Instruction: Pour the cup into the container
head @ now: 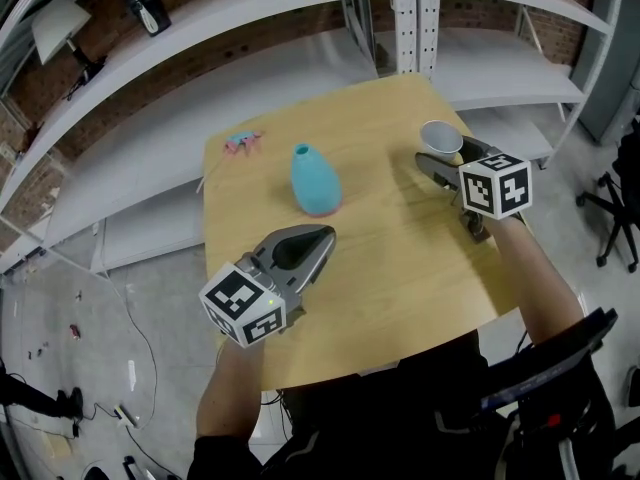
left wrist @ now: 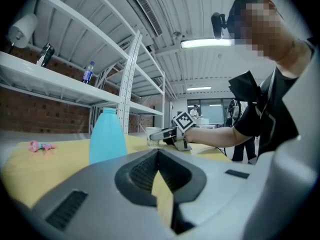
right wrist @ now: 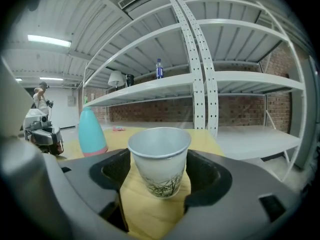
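A white paper cup [head: 440,136] [right wrist: 160,159] stands upright on the wooden table [head: 400,258] near its far right corner. My right gripper [head: 447,156] [right wrist: 160,176] is open around it, one jaw on each side; a strip of table shows between the left jaw and the cup. A teal bottle-shaped container [head: 315,180] [left wrist: 107,136] [right wrist: 91,132] stands mid-table, to the left of the cup. My left gripper [head: 322,236] [left wrist: 158,154] rests low on the near left of the table, shut with nothing in it, pointing toward the container.
A small pink object [head: 243,143] [left wrist: 40,145] lies near the table's far left corner. White metal shelving [head: 420,18] runs behind and around the table. An office chair [head: 615,208] stands on the floor to the right.
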Demonstrator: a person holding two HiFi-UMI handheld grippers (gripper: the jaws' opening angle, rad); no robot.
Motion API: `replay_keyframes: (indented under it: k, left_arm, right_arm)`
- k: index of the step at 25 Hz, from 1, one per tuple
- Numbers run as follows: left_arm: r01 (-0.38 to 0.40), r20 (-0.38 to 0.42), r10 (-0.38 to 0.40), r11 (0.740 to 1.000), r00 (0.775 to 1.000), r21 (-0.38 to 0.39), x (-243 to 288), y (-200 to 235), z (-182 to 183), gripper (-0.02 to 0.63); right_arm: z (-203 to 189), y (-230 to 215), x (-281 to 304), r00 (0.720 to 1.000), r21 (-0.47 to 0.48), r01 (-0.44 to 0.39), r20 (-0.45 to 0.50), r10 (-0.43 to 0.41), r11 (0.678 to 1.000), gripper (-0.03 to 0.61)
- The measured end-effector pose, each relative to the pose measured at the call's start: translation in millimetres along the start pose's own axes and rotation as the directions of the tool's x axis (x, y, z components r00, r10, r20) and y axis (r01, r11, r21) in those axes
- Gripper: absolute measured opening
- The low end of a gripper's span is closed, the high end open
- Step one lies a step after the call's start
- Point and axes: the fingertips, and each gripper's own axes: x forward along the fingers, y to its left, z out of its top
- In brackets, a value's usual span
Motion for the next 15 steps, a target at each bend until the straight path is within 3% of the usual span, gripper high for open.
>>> replay_keyframes:
  k: [8,15]
  left_arm:
    - [-0.011,0.006,0.012,1.0,1.0,-0.006,-2.8,-0.7,-1.2,-0.006]
    - [0.002,0.005,-0.002,1.0,1.0,0.002,-3.1,-2.0,-2.4,-0.008]
  right_arm:
    - [-1.4,4.7,3.6,1.0,-0.005,-0.003,-0.015,0.003,1.0,0.308]
    - [14.5,26.4,0.4,1.0,-0.157,-0.003,-0.019,0.0,0.988,0.304]
